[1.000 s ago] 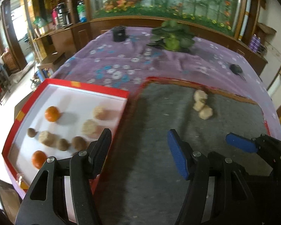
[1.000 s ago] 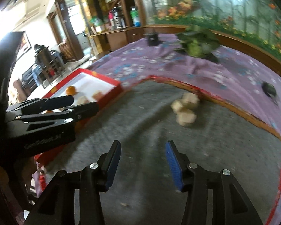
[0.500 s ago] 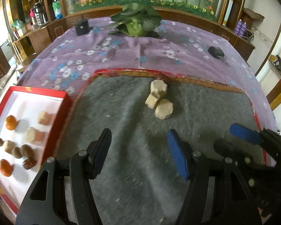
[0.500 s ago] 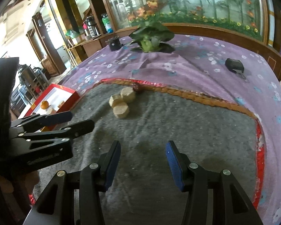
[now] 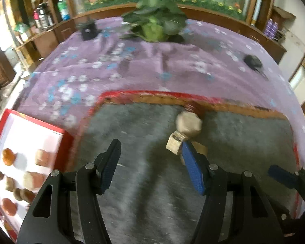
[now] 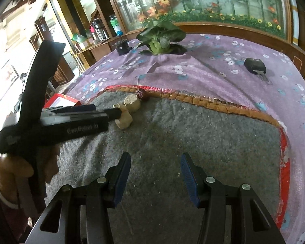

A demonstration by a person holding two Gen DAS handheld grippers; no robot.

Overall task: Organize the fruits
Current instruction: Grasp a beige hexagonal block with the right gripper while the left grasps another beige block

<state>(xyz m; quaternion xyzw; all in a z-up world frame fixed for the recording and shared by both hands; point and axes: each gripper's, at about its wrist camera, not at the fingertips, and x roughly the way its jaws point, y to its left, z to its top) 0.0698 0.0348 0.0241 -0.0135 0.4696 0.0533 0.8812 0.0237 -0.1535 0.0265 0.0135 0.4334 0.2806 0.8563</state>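
Three pale tan fruit pieces (image 5: pixel 188 124) lie clustered on the grey mat (image 5: pixel 144 183), also in the right wrist view (image 6: pixel 132 103). A dark red date (image 6: pixel 142 94) lies against the mat's braided border. My left gripper (image 5: pixel 150 160) is open and empty, its right fingertip just in front of the cluster. It also shows in the right wrist view (image 6: pixel 103 111), reaching the pieces. My right gripper (image 6: pixel 155 174) is open and empty over the mat's near part. The red-rimmed white tray (image 5: pixel 20 122) at left holds oranges (image 5: pixel 8 156) and several other fruits.
A leafy green plant (image 6: pixel 160 38) stands at the back of the purple flowered cloth (image 6: pixel 213 65). A black round holder (image 6: pixel 121 46) is at back left. A black key fob (image 6: pixel 254 65) lies at back right. Cabinets line the far wall.
My left gripper has moved forward and right from the tray side to the tan pieces. The right gripper has stayed over the near mat, turning a little to the right.
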